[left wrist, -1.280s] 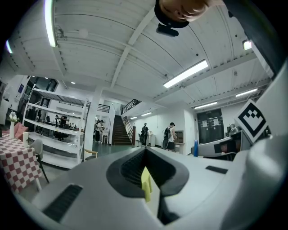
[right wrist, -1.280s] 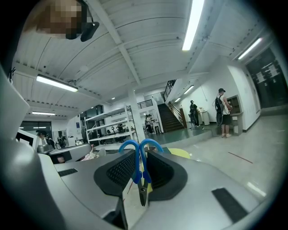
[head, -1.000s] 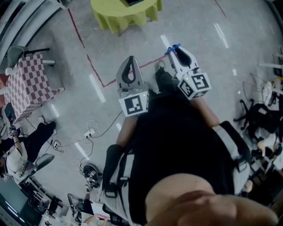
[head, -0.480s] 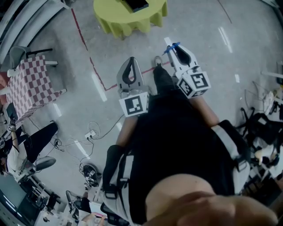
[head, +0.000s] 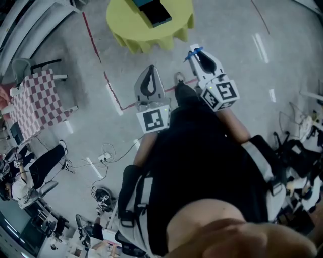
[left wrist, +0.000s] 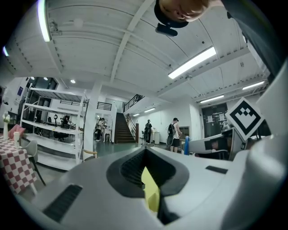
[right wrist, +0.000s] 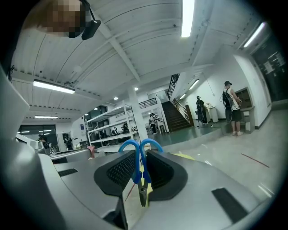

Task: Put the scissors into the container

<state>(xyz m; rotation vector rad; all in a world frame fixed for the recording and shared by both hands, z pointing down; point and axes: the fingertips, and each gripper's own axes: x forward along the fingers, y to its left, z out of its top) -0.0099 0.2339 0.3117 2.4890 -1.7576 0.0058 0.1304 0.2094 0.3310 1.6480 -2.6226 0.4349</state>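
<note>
The blue-handled scissors [right wrist: 137, 166] sit clamped in the right tongs [right wrist: 140, 155]. The two handle loops stick up above the black ribbed pads and the short metal blades point down into the slit between them. In the head view the scissors [head: 194, 52] show only as a bit of blue at the tip of the right tongs [head: 198, 54], above centre of the frame, hanging over bare grey floor [head: 237, 30]. They are just right of the round table under a yellow-green cloth [head: 131, 25].

On that table, at the top edge of the frame, lies a dark rectangular box with a blue rim [head: 156, 12]. I cannot see into it from here. The scissors are apart from it, off the table's lower right edge.

The left tongs [head: 150, 68] are held just left of the right pair, below the table in the frame. In the left gripper view these tongs [left wrist: 145, 149] have their tips closed together with nothing gripped. Only a sliver of yellow shows through the narrow slit.

Each pair carries a white cube with black square markers, one [head: 153, 119] behind the left, one [head: 221, 94] behind the right. Below them, the operator's black clothing [head: 202, 166] fills the middle of the frame.

A red tape line [head: 108, 83] runs across the floor at upper left. Further left stands a table with a red-and-white checked cloth [head: 30, 101].
</note>
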